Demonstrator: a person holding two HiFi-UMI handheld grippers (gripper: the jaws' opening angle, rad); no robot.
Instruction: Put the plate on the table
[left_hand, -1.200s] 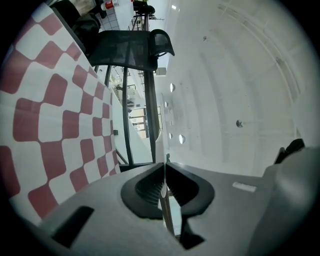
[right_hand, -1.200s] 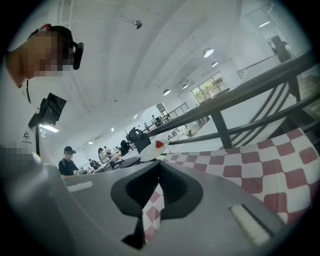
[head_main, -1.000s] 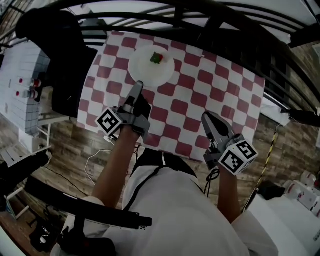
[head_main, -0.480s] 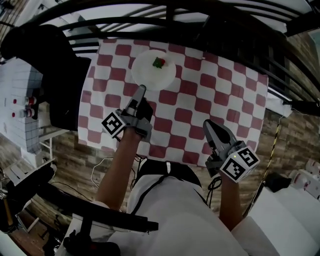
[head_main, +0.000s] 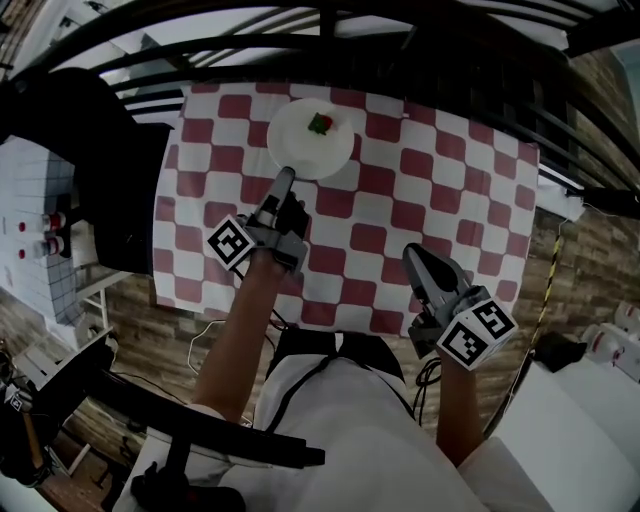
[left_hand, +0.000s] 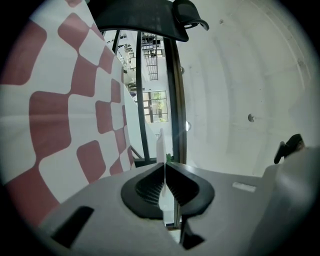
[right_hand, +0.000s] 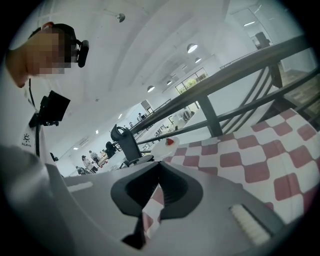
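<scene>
A white plate with a small red and green bit of food lies at the far middle of the red-and-white checked table. My left gripper reaches its near rim. In the left gripper view the plate shows edge-on as a thin white strip, and the left gripper is shut on it. My right gripper hovers over the table's near right part, shut with nothing in it. In the right gripper view its jaws meet, and the plate is far ahead.
A black railing runs along the table's far edge. A black chair stands at the table's left side, with white furniture beyond it. The floor is wood planks, with cables under the near edge.
The head view has shifted slightly. The left gripper stays at the plate's near rim, the plate keeps its place on the cloth, and the right gripper has barely moved.
</scene>
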